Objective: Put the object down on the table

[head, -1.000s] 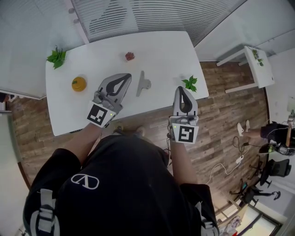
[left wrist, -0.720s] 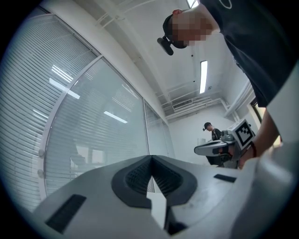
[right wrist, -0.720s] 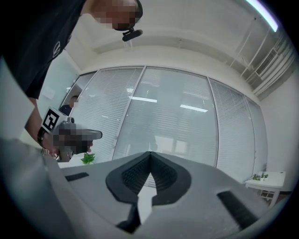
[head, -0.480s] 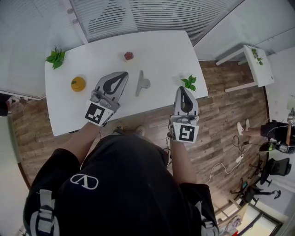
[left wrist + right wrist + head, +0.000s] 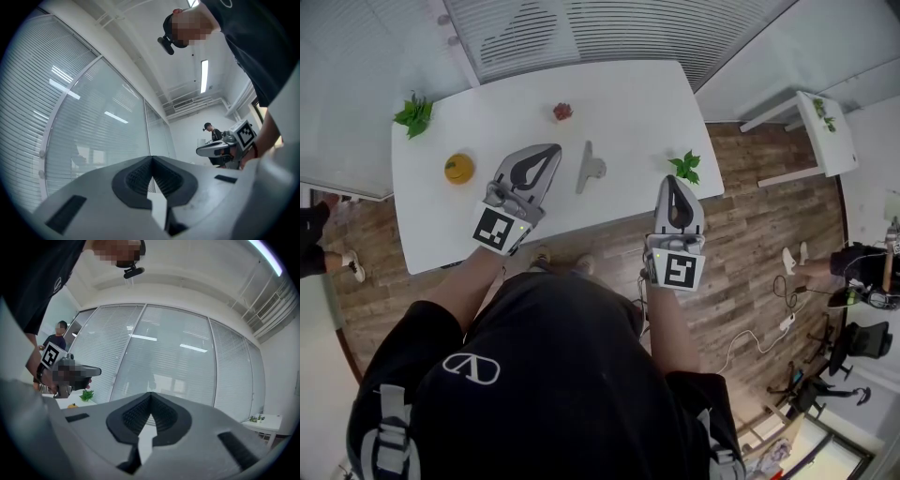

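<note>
Both sets of jaws are pressed together w/ nothing between them: L gripper (image 5: 551, 152) and R gripper (image 5: 674, 181) are both empty. The grey object (image 5: 590, 169) lies flat on the table (image 5: 628, 103), untouched, its long axis running away from the person at a slight tilt. L gripper's tip sits just beside it on its left and is clearly nearer. R gripper is well apart on its right, by a green sprig (image 5: 686, 167). Put-down looks done, I'd say.

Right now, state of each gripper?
Left gripper: closed, holding nothing.
Right gripper: closed, holding nothing.
</note>
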The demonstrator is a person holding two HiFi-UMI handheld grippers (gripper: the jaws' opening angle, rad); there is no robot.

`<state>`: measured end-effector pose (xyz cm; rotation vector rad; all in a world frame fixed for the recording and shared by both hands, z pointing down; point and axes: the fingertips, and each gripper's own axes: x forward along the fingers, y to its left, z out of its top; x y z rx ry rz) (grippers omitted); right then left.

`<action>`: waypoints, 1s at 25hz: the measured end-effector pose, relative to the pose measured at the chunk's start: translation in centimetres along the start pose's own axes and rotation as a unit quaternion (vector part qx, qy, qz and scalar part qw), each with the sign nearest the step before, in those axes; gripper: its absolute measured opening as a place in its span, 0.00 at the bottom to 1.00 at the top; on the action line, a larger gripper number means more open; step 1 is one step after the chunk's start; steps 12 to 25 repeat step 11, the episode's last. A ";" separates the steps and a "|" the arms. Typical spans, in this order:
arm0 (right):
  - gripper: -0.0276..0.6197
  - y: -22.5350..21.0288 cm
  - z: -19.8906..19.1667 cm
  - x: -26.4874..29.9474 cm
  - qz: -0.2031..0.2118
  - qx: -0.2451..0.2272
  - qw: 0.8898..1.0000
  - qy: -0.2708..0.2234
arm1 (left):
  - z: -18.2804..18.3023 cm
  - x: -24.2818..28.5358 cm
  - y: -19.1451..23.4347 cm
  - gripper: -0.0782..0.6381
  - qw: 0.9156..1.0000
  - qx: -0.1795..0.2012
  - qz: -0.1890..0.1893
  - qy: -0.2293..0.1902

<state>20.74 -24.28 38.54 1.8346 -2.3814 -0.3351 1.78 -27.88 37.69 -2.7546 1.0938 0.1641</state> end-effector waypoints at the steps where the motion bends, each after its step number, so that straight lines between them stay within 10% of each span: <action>1: 0.05 0.0 -0.2 0.0 0.000 0.002 1.000 0.004 | -0.2 -0.1 0.0 0.12 1.000 0.000 0.000 0.004; 25: 0.05 0.2 -0.3 0.0 -0.004 0.000 1.000 0.006 | -0.3 -0.3 0.0 0.12 1.000 0.003 0.001 0.005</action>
